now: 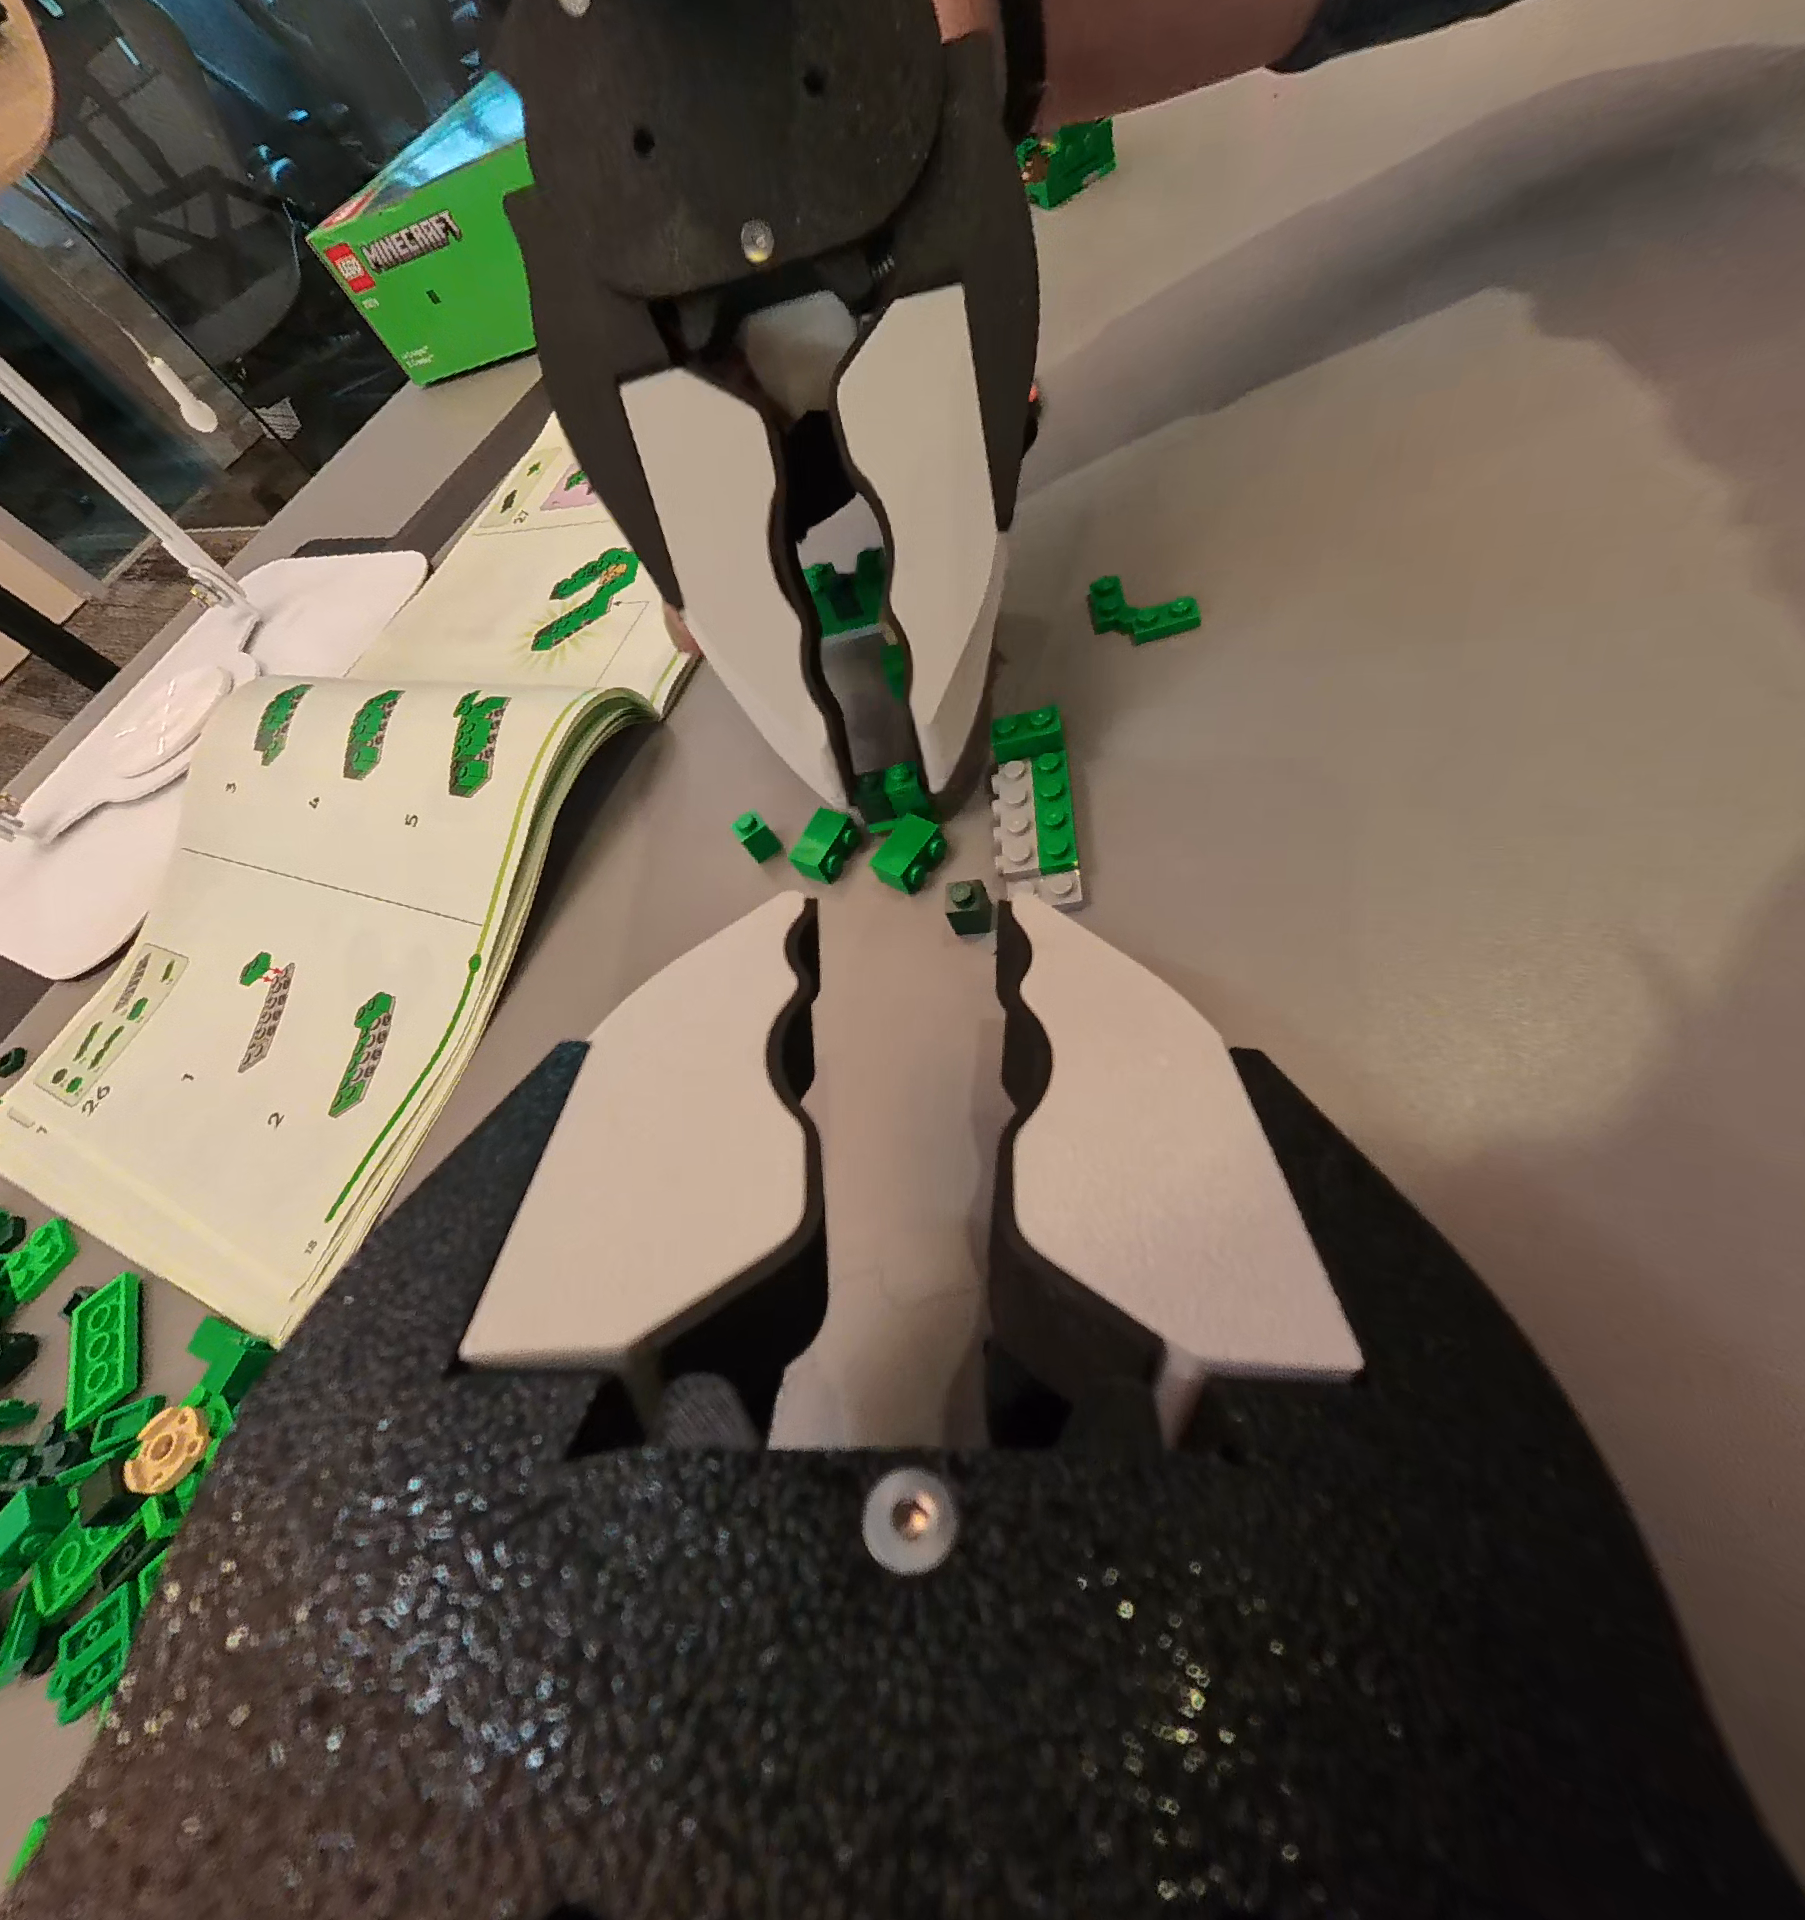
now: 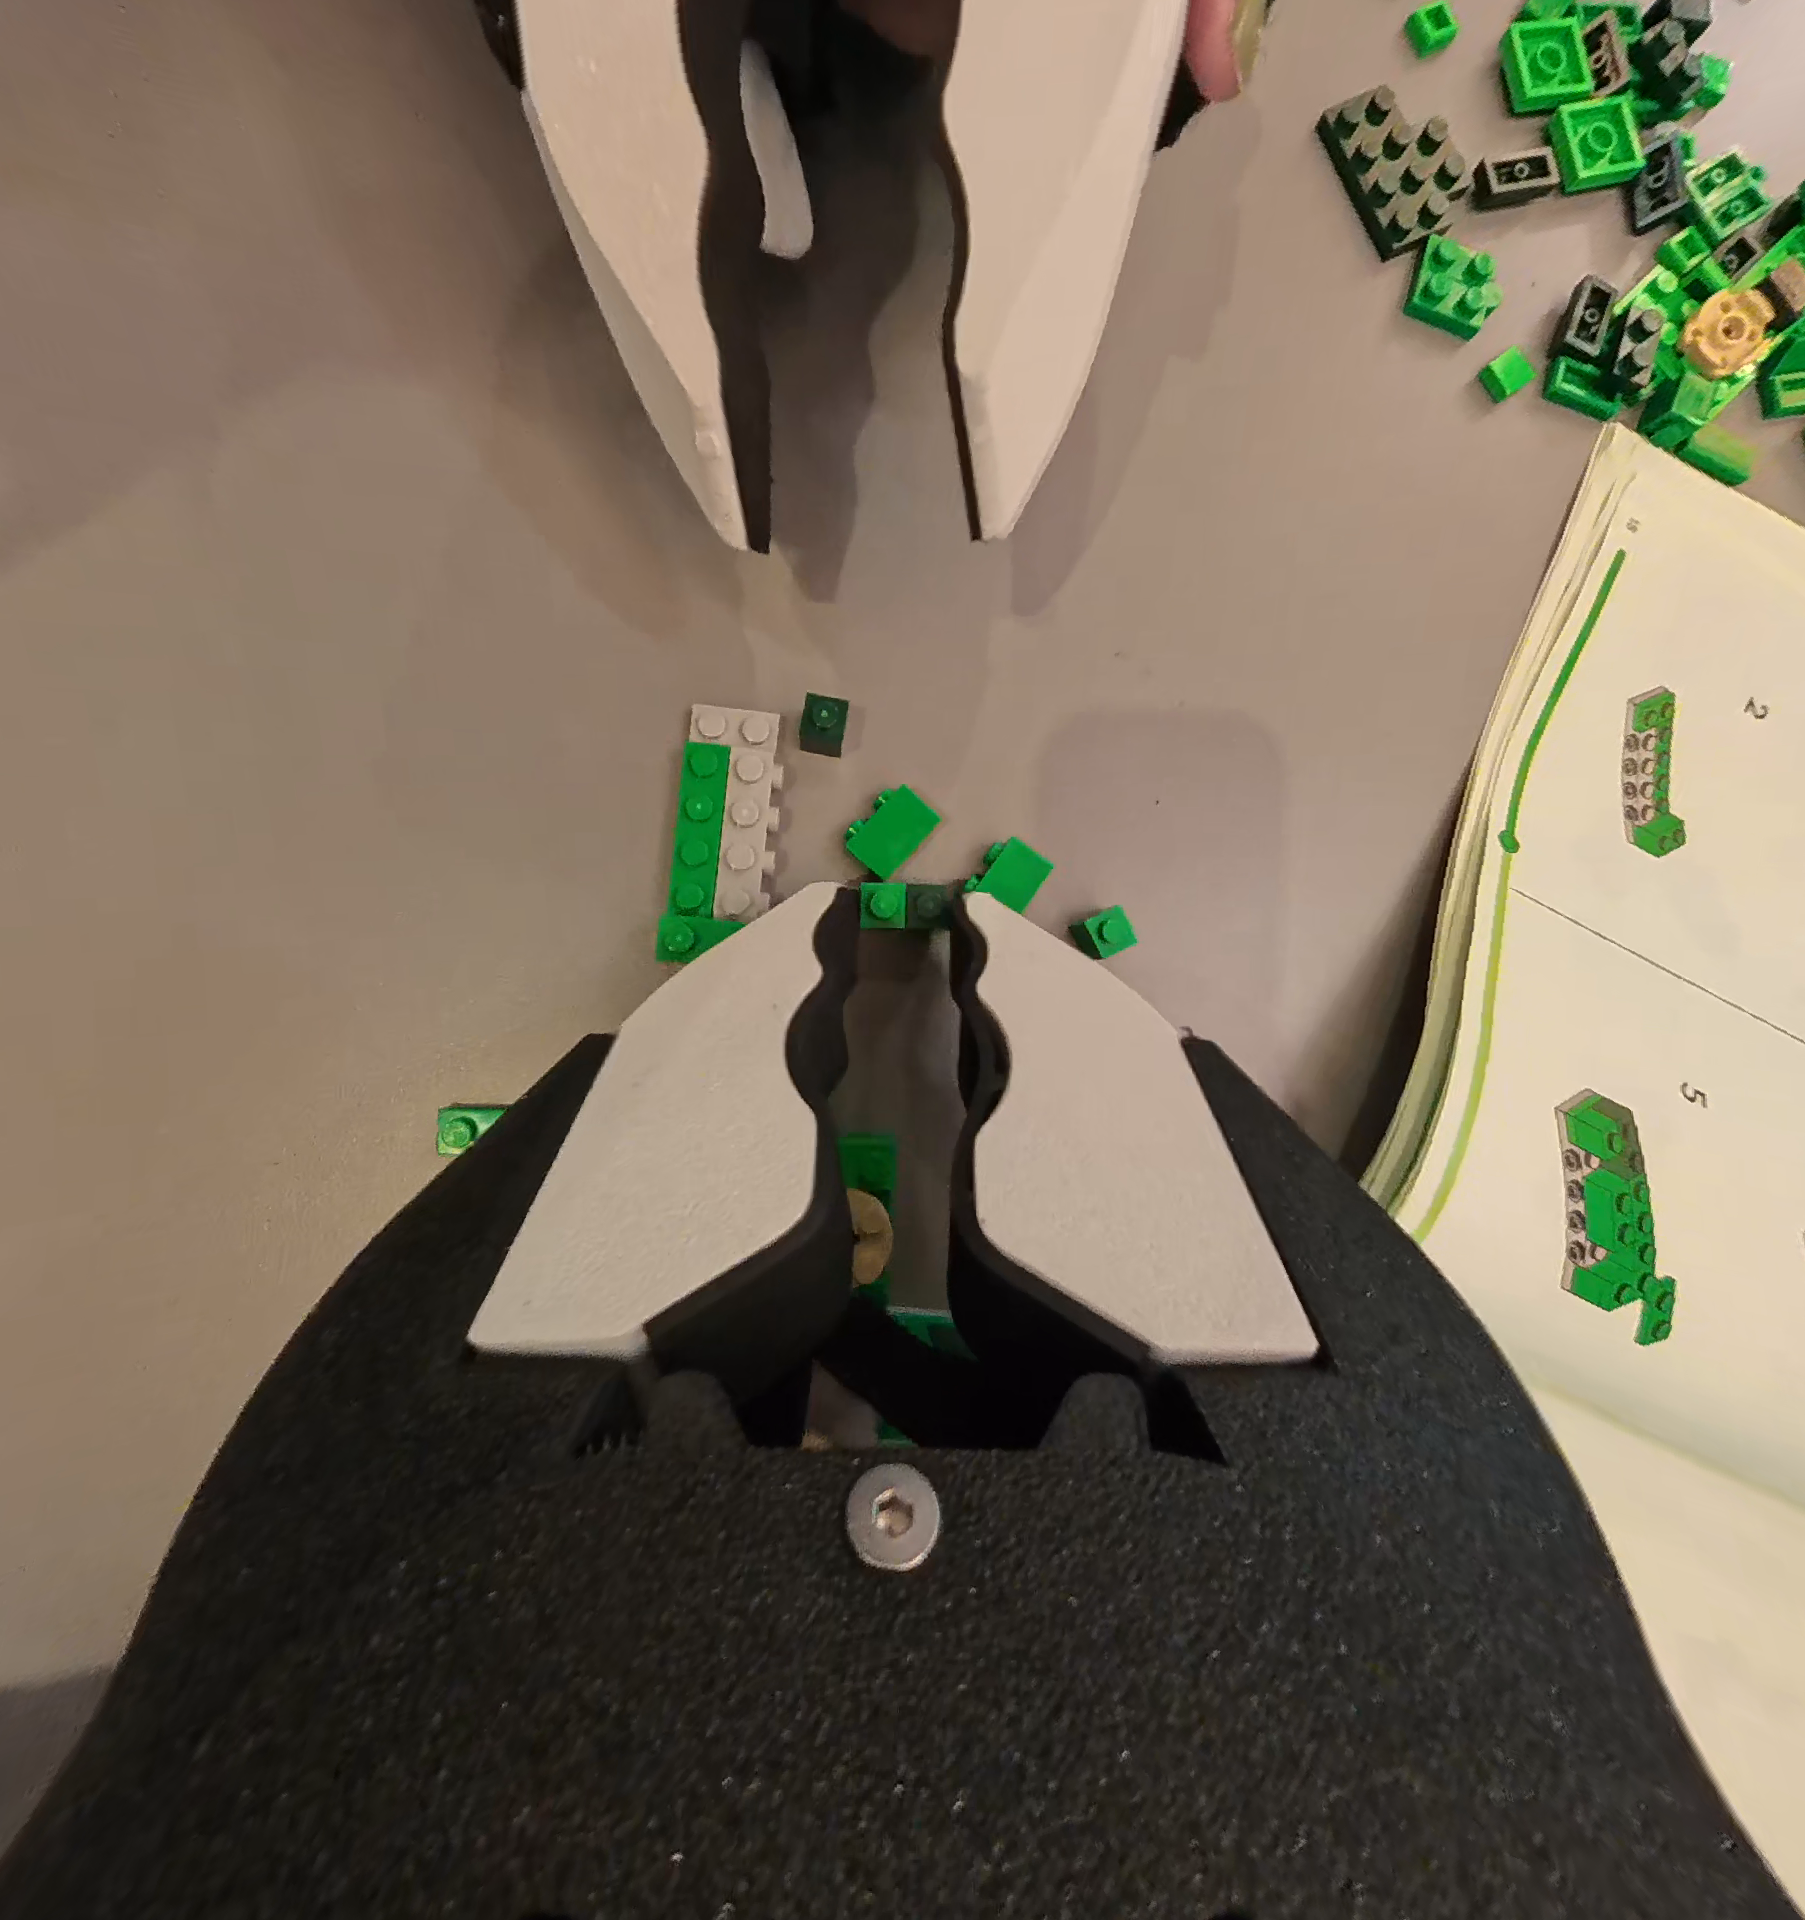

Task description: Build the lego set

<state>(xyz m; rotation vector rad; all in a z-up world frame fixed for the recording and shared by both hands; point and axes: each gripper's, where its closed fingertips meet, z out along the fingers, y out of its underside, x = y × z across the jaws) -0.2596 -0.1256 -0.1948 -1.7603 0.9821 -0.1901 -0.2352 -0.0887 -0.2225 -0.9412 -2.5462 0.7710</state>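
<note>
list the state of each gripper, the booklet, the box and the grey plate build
left gripper: open, empty, above the table
right gripper: shut on a small green brick pair
instruction booklet: lying open on the table
green box: closed as far as shows
grey plate build: flat on the table, partly covered with green plates
loose brick pile: scattered, unassembled

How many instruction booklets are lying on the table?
1: the open instruction booklet lies on the grey table, between the loose green brick pile and the green box.
</note>
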